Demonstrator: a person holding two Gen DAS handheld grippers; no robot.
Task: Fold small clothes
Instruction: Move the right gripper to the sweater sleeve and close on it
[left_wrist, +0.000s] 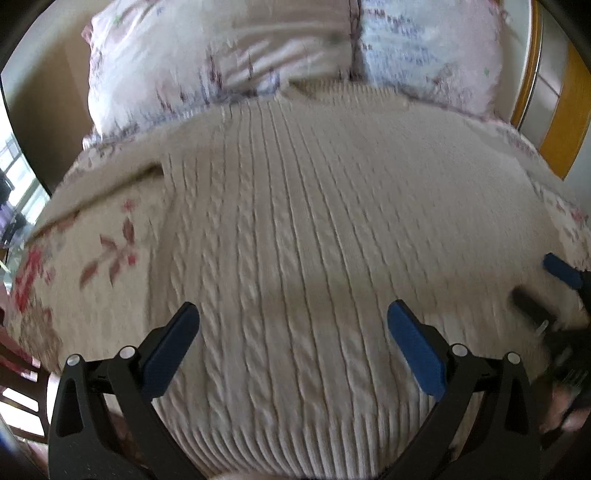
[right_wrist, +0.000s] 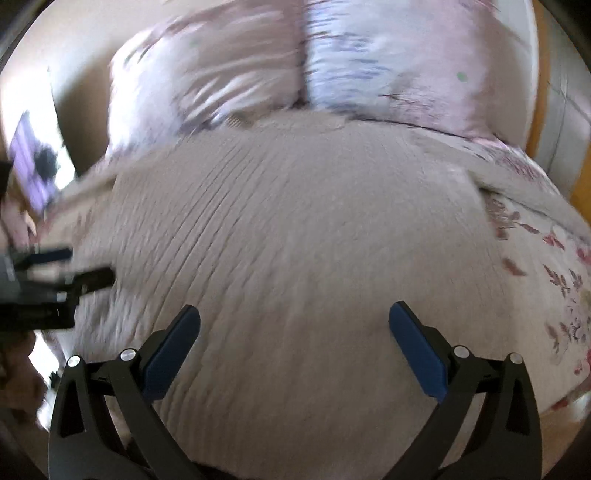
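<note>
Got the cream cable-knit sweater (left_wrist: 295, 240) spread flat across the bed (left_wrist: 92, 266), collar at 12 o'clock by the pillows (left_wrist: 221, 62), with my left tool (left_wrist: 293, 334) and right tool (right_wrist: 294, 334) both released, empty, hovering over the hem at 6 so I can probably grab it.

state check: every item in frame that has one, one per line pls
Cream cable-knit sweater: spread flat on the bed, unfolded, left sleeve angled outward.
Left claw: open, empty, above the sweater's hem end.
Right claw: open, empty, above the sweater.
Two floral pillows: side by side beyond the collar.
Floral bedspread: lying under the sweater.
</note>
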